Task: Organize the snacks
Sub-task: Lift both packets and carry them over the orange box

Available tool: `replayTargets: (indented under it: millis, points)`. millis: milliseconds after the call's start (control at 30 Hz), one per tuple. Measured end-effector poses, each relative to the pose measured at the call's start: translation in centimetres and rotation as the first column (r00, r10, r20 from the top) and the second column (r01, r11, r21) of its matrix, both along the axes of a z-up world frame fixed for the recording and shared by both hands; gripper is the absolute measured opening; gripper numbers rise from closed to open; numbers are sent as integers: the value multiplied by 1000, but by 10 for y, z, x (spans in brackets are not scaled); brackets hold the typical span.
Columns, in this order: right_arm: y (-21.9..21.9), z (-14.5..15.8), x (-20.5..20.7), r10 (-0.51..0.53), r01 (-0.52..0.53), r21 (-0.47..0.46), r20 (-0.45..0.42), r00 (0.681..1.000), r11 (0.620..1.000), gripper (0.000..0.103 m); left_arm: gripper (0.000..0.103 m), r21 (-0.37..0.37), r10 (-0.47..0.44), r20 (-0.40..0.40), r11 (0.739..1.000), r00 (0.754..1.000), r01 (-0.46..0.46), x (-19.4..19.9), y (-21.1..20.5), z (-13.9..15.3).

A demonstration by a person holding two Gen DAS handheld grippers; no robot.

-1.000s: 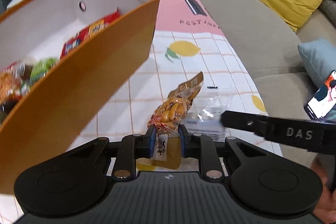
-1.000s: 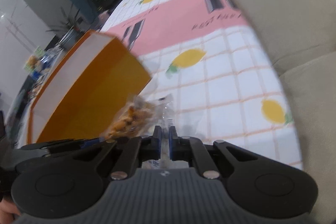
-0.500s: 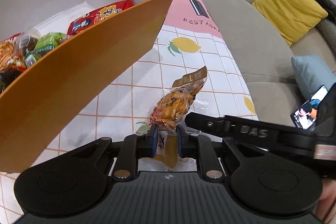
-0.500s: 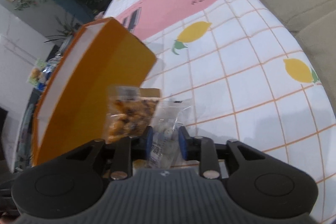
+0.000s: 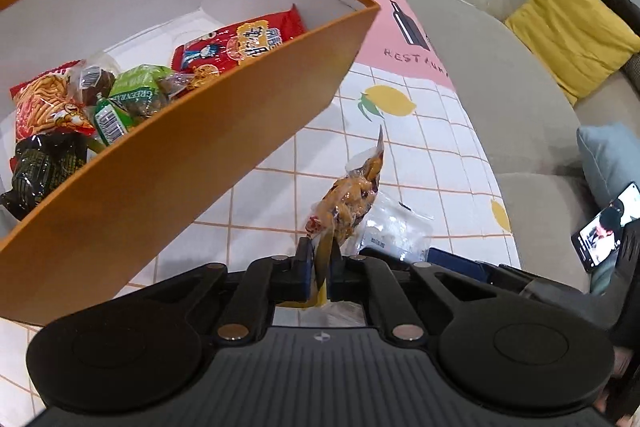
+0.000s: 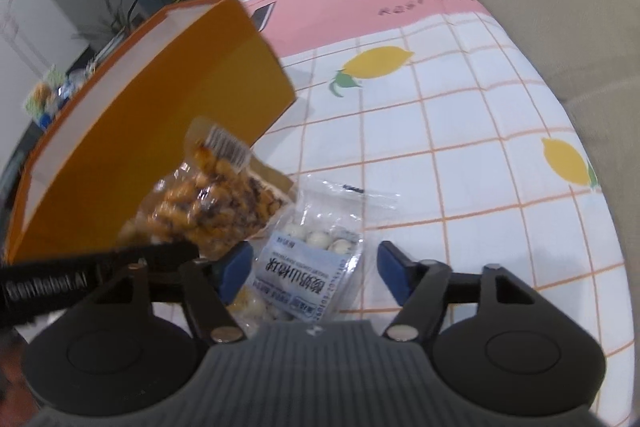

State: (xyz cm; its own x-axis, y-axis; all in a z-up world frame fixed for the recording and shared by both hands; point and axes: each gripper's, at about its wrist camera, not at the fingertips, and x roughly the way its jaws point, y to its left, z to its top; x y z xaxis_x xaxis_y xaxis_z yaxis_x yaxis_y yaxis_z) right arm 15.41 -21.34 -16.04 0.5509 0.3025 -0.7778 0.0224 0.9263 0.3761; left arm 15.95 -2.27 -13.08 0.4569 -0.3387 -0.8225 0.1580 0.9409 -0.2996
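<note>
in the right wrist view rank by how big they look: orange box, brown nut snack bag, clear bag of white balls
1. orange box, largest.
2. brown nut snack bag.
3. clear bag of white balls, close in size to the nut bag; nearness makes their order unsure.

box (image 5: 192,163) on the tablecloth (image 5: 440,147), left of both held packets | several snack packs (image 5: 120,95) inside the box | nut packet (image 5: 352,199) just left of the ball-candy packet (image 6: 312,251) | sofa (image 5: 520,99) right of the table | phone (image 5: 604,227) on the sofa
</note>
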Motion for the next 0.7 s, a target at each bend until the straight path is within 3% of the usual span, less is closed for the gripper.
replayTargets:
  millis: [67, 133, 300, 400, 567, 700]
  points:
    - [10, 0, 0, 29, -28, -58, 9, 1000, 998, 75, 5, 20, -1, 16, 1000, 1000, 0, 0, 2, 1]
    - [18, 0, -1, 73, -71, -89, 10, 997, 994, 85, 6, 19, -6, 20, 1000, 1000, 6, 0, 2, 2]
    - [42, -2, -1, 132, -126, -214, 15, 991, 969, 85, 18, 55, -40, 41, 998, 998, 38, 5, -8, 1]
    - [43, -2, 1, 118, -109, -238, 23, 993, 965, 78, 18, 65, -37, 49, 997, 998, 34, 6, -10, -1]
    - [30, 0, -2, 111, -103, -204, 28, 993, 974, 69, 2, 76, -31, 86, 997, 996, 25, 1, -6, 2]
    - [20, 1, -6, 121, -115, -169, 23, 992, 979, 64, 0, 85, -43, 124, 996, 991, 33, -3, -6, 13]
